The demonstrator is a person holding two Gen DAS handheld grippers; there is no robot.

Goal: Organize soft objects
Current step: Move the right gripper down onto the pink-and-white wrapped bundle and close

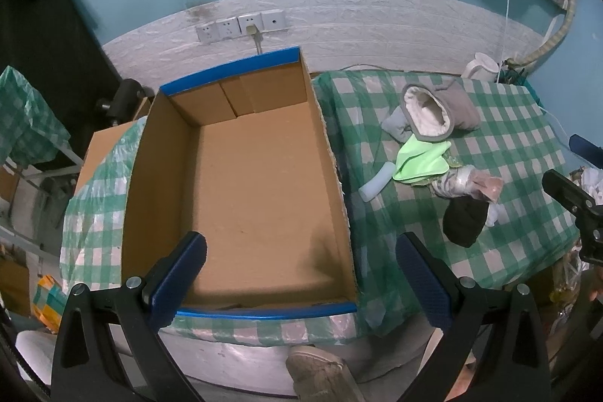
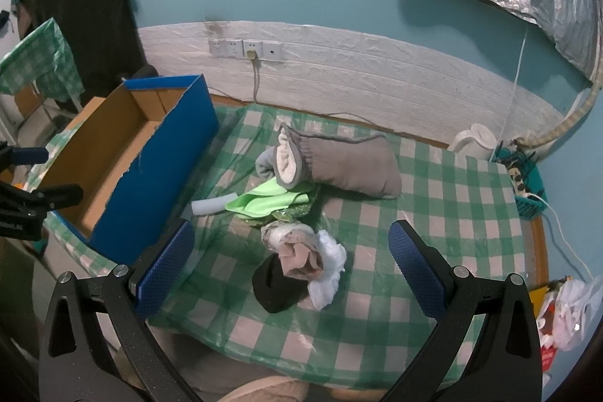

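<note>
Both the left gripper [image 1: 301, 266] and right gripper [image 2: 290, 259] gape wide and hold nothing, the left over the bare-floored cardboard box [image 1: 241, 176], whose blue outer wall only the right view shows, the soft pile [image 2: 297, 213] just beside it, perhaps untouching.

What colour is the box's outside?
Blue outside, plain brown cardboard inside; clearest in the right wrist view.

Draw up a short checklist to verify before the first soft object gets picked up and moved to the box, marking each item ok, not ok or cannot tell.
1. Cardboard box has room: ok, nothing inside.
2. Left hand-held gripper free: ok, open above the box.
3. Right hand-held gripper free: ok, open, holding nothing.
4. Nearest target reachable: ok, black item and pink bundle lie between the right fingers' line.
5. Items separable: not ok, green cloth lies under the grey fleece-lined slipper.
6. Black item's material: cannot tell.
</note>
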